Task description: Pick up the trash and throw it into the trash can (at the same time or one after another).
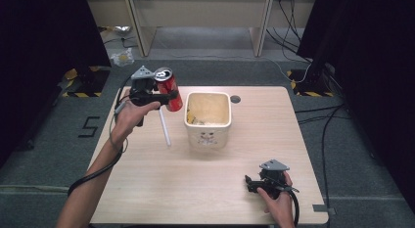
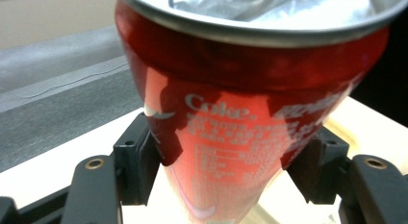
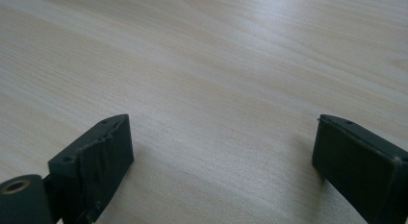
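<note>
High view: left gripper clamps red can upper left, lifted beside bin; carry step, next tip it over bin.

Left gripper view: pads pinch can mid-frame.

Right gripper view: right gripper jaws wide, nothing between, over table.

The pale wood-grain desk has rounded corners and a small dark round grommet hole near its far edge. On it stands a cream square bin with a little printed face on its front wall, close to the middle, and just to its left lies a thin white straw-like stick, set lengthwise from far to near. The desk stands on grey carpet floor.
</note>
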Demonstrator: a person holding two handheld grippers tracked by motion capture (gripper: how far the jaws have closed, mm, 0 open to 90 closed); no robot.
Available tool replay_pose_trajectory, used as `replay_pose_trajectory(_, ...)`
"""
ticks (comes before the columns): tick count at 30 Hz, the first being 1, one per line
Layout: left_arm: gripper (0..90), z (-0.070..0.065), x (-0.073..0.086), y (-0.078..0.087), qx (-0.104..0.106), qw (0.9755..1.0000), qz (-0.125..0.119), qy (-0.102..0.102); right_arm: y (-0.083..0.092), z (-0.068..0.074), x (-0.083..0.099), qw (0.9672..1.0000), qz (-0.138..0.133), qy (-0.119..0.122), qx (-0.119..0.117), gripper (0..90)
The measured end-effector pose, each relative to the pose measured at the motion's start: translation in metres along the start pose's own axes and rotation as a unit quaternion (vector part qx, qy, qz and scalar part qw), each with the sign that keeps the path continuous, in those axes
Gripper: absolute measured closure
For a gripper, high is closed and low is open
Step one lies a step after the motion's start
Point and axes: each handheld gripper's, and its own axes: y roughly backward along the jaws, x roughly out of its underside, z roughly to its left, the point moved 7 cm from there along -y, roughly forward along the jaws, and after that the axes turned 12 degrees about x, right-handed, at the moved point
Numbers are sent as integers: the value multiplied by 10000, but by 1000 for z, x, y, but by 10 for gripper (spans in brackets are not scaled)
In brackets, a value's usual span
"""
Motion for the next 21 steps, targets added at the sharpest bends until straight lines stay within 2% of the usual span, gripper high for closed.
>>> replay_pose_trajectory(10, 345, -12, -7, -16, 131, 9999, 29, -51, 0, 0, 0, 10000, 8, 2, -1, 73)
replay_pose_trajectory(21, 345, -35, -9, -45, 366, 9991, 138, -132, 0, 0, 0, 10000, 5, 15, 4, 73)
